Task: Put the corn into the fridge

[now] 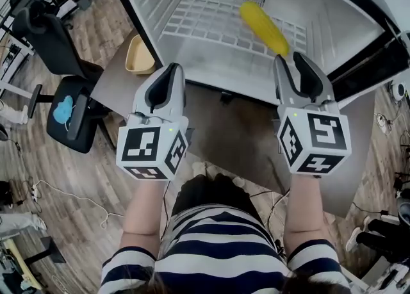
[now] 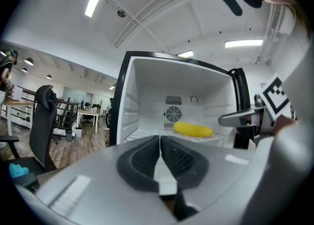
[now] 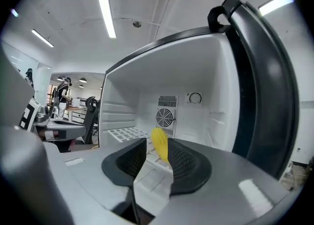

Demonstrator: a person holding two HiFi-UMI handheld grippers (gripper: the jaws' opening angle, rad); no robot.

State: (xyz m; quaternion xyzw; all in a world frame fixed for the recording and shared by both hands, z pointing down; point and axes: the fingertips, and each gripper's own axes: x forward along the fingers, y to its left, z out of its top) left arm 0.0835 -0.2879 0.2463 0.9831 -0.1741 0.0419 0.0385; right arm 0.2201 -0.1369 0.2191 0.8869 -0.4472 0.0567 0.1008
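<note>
My right claw (image 1: 289, 61) stands half open with nothing in its grip. The corn (image 1: 264, 28) shows through the gap between the jaws, just past their tips. It lies slantwise on the wire shelf (image 1: 205, 20) of the fridge (image 1: 359, 24), running from mid-shelf toward the front right edge. I judge it rests there on its own, so the placing looks done. My left claw (image 1: 172, 68) is closed on nothing and held level at the shelf's front left, out of the way. I can read no brand or label; only square markers on my cubes.
</note>
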